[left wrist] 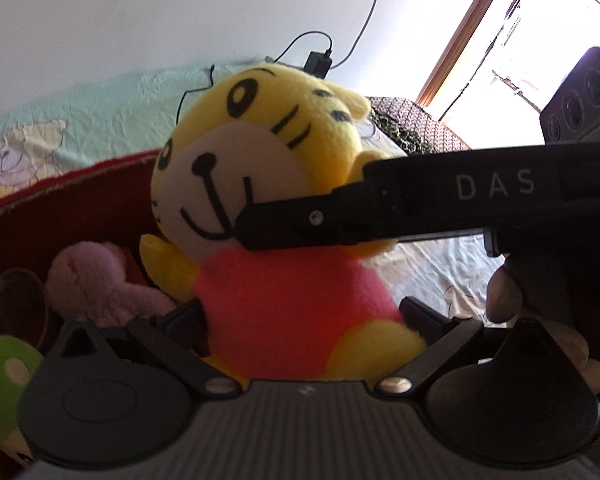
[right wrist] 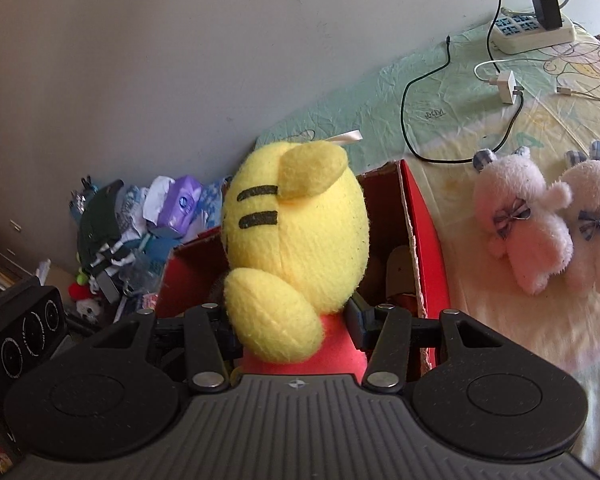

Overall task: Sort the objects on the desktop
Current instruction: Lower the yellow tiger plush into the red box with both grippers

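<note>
A yellow tiger plush in a pink shirt hangs above an open red box. My left gripper is shut on its pink body, face toward the camera. One finger of my right gripper crosses in from the right at the plush's neck. In the right wrist view the tiger plush shows its back, and my right gripper is shut on it at the pink body, just under one arm. The red box lies directly below.
Inside the box lie a pink plush and a green spotted plush. Two pink plush animals lie on the bedsheet to the right. A power strip and cables sit far back. Clutter is piled left of the box.
</note>
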The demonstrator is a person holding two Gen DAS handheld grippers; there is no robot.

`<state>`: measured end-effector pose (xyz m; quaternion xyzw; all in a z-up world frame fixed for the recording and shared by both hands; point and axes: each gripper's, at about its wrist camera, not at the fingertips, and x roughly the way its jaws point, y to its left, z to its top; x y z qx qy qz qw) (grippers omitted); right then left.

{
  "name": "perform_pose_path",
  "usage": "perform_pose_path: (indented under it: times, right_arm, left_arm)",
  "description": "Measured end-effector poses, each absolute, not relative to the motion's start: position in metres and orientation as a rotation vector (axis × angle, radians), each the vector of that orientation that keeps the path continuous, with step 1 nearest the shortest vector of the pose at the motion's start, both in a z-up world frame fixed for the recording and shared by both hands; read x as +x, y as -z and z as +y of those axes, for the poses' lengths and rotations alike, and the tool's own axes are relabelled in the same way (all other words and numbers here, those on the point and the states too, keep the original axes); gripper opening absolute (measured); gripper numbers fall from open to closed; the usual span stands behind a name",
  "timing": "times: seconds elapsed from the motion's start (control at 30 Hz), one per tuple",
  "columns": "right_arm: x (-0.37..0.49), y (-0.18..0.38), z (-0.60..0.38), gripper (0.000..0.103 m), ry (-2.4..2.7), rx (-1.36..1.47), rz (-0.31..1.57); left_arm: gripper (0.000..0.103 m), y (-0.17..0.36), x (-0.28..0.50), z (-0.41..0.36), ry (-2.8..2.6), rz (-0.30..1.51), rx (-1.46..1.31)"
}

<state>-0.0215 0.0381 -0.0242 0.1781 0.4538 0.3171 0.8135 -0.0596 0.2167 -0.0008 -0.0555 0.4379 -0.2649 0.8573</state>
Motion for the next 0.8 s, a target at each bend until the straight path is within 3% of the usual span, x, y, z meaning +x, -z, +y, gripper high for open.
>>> perform_pose_path:
  times: [0.37, 0.8]
  right_arm:
    - [-0.007, 0.038, 0.048, 0.052, -0.622, 0.317, 1.039]
    - [-0.015, 0.035, 0.045, 0.062, -0.59, 0.289, 0.967]
  left_arm:
    - [0.099, 0.015, -0.056, 0.218, 0.558, 0.98, -0.115]
    - [0.103, 0.027, -0.045, 0.218, 0.536, 1.012, -0.123]
